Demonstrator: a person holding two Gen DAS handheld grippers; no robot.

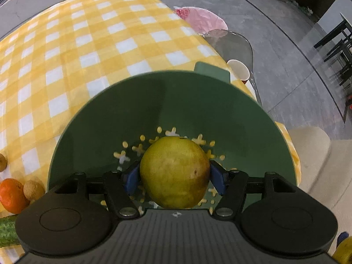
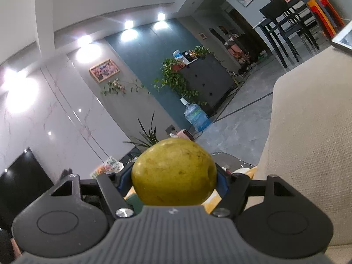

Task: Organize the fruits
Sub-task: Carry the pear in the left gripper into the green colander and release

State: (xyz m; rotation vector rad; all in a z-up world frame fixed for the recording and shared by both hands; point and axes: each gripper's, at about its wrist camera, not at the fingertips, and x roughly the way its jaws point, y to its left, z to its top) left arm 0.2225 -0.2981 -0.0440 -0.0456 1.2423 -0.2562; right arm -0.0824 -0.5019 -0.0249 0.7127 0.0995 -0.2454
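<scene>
two pears, one in each claw, one low inside the green colander

the left claw (image 1: 175, 173) points steeply down into a green colander (image 1: 114, 118) standing on the bench (image 1: 66, 50), which wears a yellow and white checked cloth. a yellow-green pear (image 1: 175, 171) with a brown bruise sits between its blue pads (image 1: 131, 179), low over the colander's perforated bottom. the pads lie at the pear's flanks, but whether they press on it or have let go i cannot tell; whether the pear rests on the bottom is also unclear. at the left edge of the bench, outside the colander, lie an orange mandarin (image 1: 12, 194), a small tan round fruit (image 1: 33, 190) touching it, another tan one (image 1: 2, 161) further up the edge, and part of a green bumpy vegetable (image 1: 7, 231) at the lower corner. beyond the colander's handle, near the far right edge of the bench, stands a paper cup (image 1: 238, 69).

the right claw (image 2: 173, 177) is held nearly level, looking out across a room. it is clenched on a second yellow-green pear (image 2: 173, 173), gripped by its sides in the air, with a beige cushion (image 2: 308, 143) close on the right. no readable writing or brand shows in either view.
</scene>
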